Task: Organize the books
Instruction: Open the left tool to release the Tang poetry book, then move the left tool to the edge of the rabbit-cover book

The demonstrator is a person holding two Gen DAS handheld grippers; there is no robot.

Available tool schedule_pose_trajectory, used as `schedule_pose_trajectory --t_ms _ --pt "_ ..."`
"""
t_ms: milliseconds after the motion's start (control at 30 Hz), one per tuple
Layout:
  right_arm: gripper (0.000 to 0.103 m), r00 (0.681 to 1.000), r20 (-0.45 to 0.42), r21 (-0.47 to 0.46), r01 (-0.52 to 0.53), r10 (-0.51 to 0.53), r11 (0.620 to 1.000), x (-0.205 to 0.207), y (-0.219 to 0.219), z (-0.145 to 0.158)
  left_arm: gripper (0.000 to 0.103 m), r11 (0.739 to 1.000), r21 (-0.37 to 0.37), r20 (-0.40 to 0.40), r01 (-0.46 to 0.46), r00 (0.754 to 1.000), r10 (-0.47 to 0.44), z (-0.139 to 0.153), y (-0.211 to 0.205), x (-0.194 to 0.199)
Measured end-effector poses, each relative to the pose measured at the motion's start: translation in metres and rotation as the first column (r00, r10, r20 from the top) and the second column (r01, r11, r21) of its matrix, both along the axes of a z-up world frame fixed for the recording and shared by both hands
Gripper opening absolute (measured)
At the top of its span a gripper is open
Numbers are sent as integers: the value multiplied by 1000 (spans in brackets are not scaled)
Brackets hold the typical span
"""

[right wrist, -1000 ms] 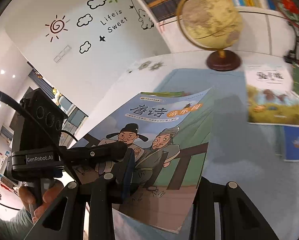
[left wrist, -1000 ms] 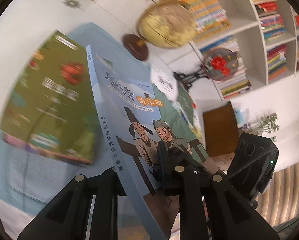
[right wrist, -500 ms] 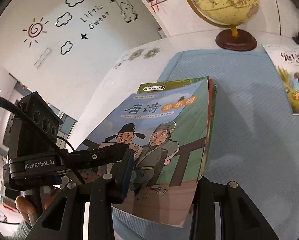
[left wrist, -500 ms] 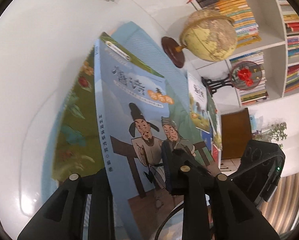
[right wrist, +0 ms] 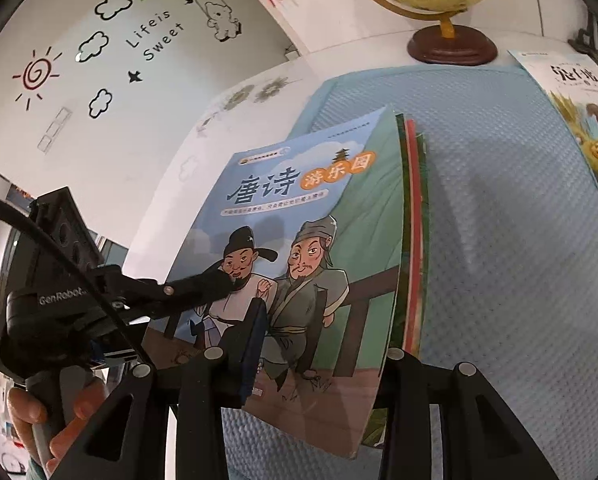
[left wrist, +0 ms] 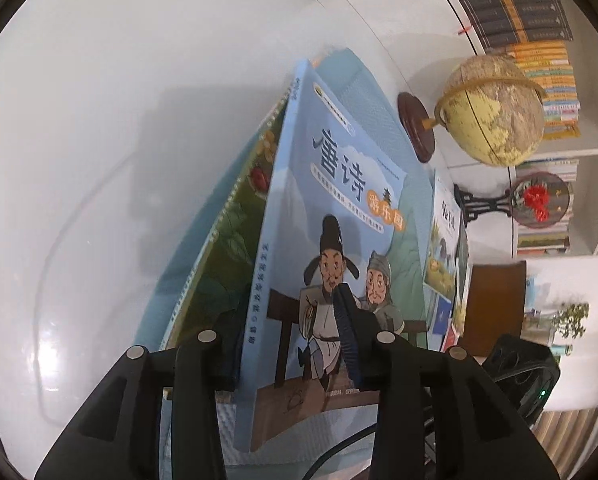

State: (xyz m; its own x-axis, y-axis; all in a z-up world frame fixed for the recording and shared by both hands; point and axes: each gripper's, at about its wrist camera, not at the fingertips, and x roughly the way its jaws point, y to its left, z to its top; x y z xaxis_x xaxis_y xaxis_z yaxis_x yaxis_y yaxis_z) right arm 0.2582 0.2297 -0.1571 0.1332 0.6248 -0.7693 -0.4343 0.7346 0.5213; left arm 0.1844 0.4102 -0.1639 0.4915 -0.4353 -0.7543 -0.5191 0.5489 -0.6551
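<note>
Blue poetry book [right wrist: 299, 240] laid atop a green book [left wrist: 227, 256] on the blue mat [right wrist: 499, 200] of the white worktop [left wrist: 99, 160], left hand-held gripper [left wrist: 295, 328] just eased apart around its spine edge, right hand-held gripper [right wrist: 323, 344] slightly parted astride its lower edge, firm contact not discernible, globe [left wrist: 495, 112] behind.

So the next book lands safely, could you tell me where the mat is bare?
Bare blue mat lies between the book stack and the picture book, before the globe base. The mat's left edge, under the stack, is crowded.
</note>
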Motion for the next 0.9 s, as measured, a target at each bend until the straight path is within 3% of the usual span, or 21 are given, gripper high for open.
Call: schedule_pose_trajectory --t_ms 200,300,500,600,733,900 --pt "46 999 15 -53 -49 49 997 -8 5 0 36 986 -99 27 -134 990 137 -7 22 -19" --pt "46 996 47 -90 -78 82 993 -15 10 1 36 978 -110 36 -179 982 184 -6 30 -29" --pt "56 987 48 -133 -146 153 980 -18 7 2 36 975 34 40 -221 975 219 15 26 -39" --pt "56 991 18 -118 -128 131 985 -14 -24 2 36 982 98 54 -161 986 156 29 9 -30" --pt "56 1000 3 -114 -8 8 993 5 -94 8 36 980 196 73 -11 997 -3 46 -45 4" --pt "57 985 14 -88 172 -171 981 64 -190 12 38 951 243 91 192 971 -219 58 -140 70"
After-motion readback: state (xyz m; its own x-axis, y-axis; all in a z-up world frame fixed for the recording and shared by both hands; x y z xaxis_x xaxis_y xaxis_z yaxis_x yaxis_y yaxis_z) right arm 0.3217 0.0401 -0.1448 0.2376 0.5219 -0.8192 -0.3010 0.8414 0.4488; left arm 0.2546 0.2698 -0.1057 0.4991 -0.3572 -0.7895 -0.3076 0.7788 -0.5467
